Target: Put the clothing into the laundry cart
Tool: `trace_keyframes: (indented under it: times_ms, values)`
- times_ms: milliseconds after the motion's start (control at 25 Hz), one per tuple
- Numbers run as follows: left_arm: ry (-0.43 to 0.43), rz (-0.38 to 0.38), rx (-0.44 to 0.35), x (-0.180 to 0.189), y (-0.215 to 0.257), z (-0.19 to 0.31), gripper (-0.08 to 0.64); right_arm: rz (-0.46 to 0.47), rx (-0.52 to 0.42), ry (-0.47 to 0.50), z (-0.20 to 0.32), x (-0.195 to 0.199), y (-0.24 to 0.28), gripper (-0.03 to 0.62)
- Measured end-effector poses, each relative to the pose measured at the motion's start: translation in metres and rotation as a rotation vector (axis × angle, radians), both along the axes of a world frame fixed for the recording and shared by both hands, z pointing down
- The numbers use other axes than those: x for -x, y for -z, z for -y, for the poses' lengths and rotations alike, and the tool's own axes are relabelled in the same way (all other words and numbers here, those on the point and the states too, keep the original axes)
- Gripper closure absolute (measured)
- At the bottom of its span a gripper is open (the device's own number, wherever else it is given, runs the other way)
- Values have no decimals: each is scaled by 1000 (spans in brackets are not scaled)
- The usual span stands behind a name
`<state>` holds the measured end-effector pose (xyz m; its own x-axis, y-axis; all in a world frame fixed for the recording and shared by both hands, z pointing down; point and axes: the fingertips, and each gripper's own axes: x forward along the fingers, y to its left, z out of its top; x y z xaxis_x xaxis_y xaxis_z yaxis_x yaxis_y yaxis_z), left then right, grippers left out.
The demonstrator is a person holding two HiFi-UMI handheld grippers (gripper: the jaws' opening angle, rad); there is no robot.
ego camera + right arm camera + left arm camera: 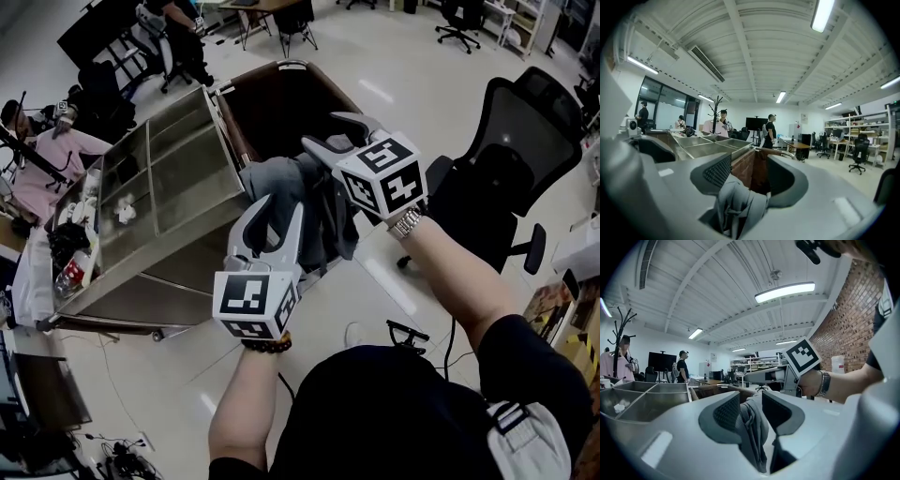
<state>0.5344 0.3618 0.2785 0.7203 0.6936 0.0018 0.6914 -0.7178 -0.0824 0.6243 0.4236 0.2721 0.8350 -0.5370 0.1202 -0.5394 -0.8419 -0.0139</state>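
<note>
A grey garment (pixel 281 187) hangs between my two grippers, just in front of the brown laundry cart (pixel 246 134). My left gripper (pixel 274 220) is shut on it: in the left gripper view the cloth (pixel 752 427) fills the gap between the pads. My right gripper (pixel 330 131) is higher and to the right, pointing at the cart's dark inside. In the right gripper view a bunch of the cloth (pixel 738 206) lies low in the throat of that gripper (pixel 749 171), whose pads stand apart above it. The cart's rim (pixel 780 152) shows through the gap.
A steel table with several compartments (pixel 159 178) stands left of the cart, clutter at its near-left end. A black office chair (pixel 506 169) is close on my right. A person in pink (pixel 37 169) sits at the far left, others stand further back.
</note>
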Motion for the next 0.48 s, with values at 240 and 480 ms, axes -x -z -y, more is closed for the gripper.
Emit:
trace_keyframes:
  times_ms: [240, 480]
  values:
    - [-38, -8, 9, 40, 7, 14, 421, -20, -1, -31, 17, 58, 1, 387]
    - [-59, -4, 22, 78, 9, 32, 422, -48, -15, -63, 32, 113, 6, 426]
